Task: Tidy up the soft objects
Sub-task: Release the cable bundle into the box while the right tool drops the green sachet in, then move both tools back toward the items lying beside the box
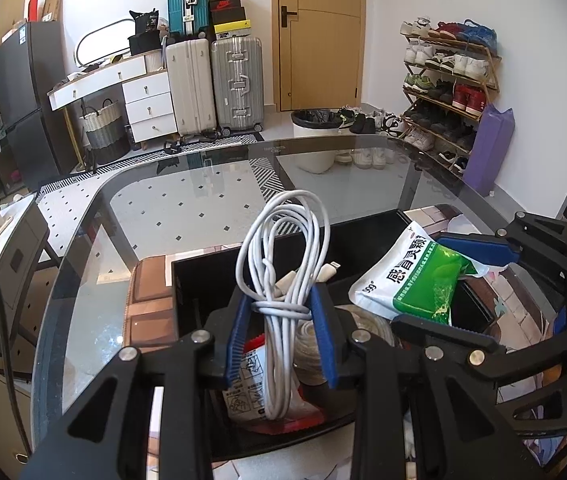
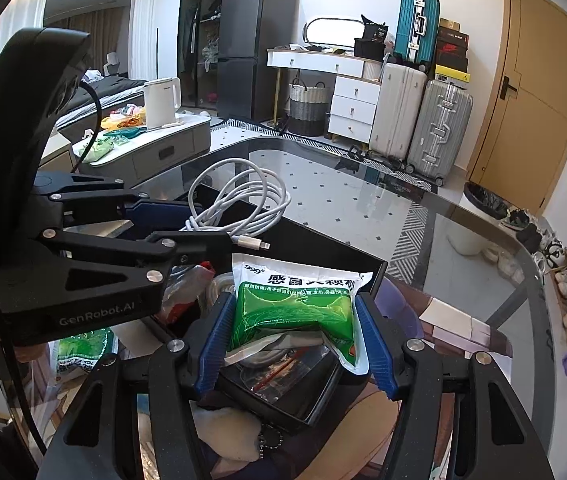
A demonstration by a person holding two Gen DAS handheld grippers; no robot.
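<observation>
I am gripping a coiled white charging cable [image 1: 283, 280] in the left gripper [image 1: 283, 304], its blue fingers [image 1: 239, 332] pinching the bundle at its wrapped waist, with the loops standing up above the pads and the tail hanging down. I am holding it over the black bin [image 1: 191, 276], which is my landmark here. In the right gripper [image 2: 291, 328] I am clamping a green-and-white medicine sachet pack [image 2: 295, 308] between the pads, also above the bin and toward its near side.

Inside the bin, under the cable, I am seeing a red-and-white printed packet [image 1: 251, 380] and a pale rolled item [image 1: 311, 340] that I cannot identify. Beside the bin, the right view is showing a second green pack [image 2: 83, 350] lying on the glass table [image 1: 187, 208], and just in front of the bin a pale soft bundle [image 2: 227, 432] with a ball chain [image 2: 271, 438].

My judgement is that the sorting is partly done: a few things are already sitting in the bin, two are in hand waiting to be released, and at least the green pack and the bundle outside are still waiting.

For writing, the sachet pack is showing "999" and large Chinese characters that I am reading as 感冒灵颗粒; the left gripper's body in the right view is reading "GenRobot.AI".
</observation>
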